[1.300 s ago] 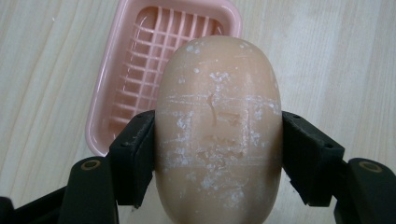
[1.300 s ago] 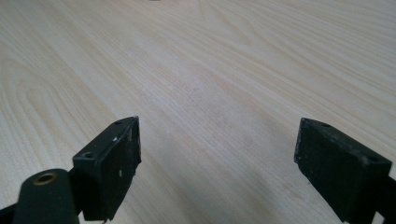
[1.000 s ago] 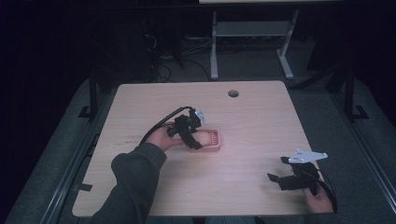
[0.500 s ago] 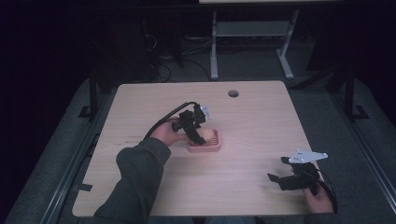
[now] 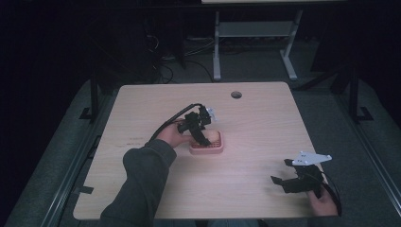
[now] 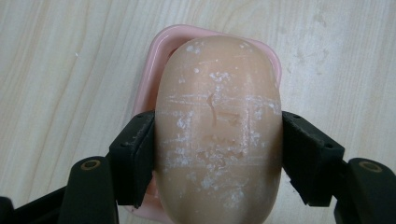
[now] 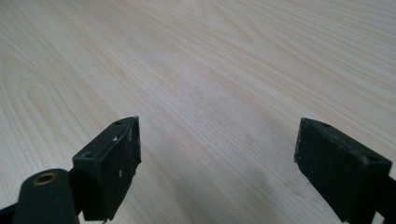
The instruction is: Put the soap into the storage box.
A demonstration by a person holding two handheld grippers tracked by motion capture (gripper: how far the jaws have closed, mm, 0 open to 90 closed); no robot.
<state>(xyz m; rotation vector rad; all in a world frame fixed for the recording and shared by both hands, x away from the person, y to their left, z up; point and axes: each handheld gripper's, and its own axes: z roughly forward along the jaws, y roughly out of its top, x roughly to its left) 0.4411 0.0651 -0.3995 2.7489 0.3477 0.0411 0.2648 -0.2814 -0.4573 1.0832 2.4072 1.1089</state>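
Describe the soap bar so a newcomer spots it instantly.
Start at the wooden table; near its middle sits a small pink dish. The soap bar lies over it: a peach oval streaked with white scuffs, clamped on both sides by the black jaws of the left gripper.

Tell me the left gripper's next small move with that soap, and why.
Probably open the jaws and let go. The left gripper has its jaws against both long sides of the soap bar, which lies over the pink soap dish on the table, so it appears about placed.
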